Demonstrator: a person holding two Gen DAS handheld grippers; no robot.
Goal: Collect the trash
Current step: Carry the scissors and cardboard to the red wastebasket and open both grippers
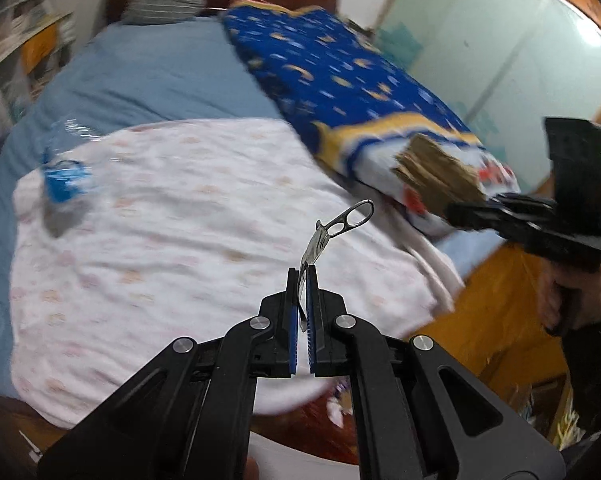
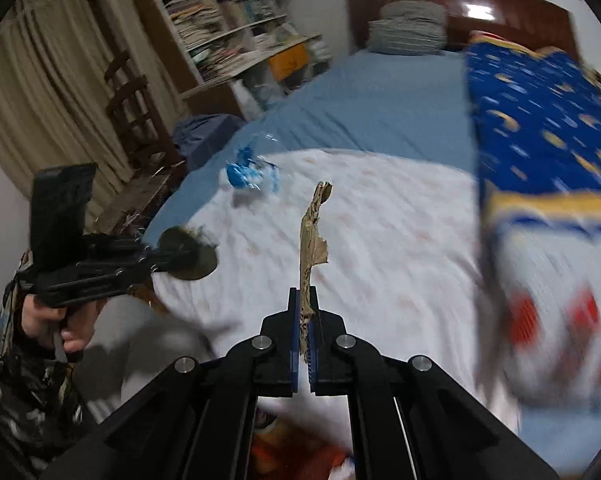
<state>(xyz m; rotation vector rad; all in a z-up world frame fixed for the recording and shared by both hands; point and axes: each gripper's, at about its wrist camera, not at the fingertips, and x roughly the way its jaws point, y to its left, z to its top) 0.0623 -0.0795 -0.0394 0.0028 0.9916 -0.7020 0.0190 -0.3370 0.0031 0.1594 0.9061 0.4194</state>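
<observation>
My left gripper is shut on a round metal can lid with a pull ring, held edge-on above the white blanket. From the right wrist view the left gripper holds the lid as a dark disc. My right gripper is shut on a torn piece of brown cardboard; it also shows in the left wrist view, held by the right gripper. A crumpled clear plastic bottle with a blue label lies on the blanket's far left.
The bed carries a blue sheet, a blue star-patterned quilt on the right and a grey pillow at the headboard. A bookshelf and wooden chair stand left of the bed.
</observation>
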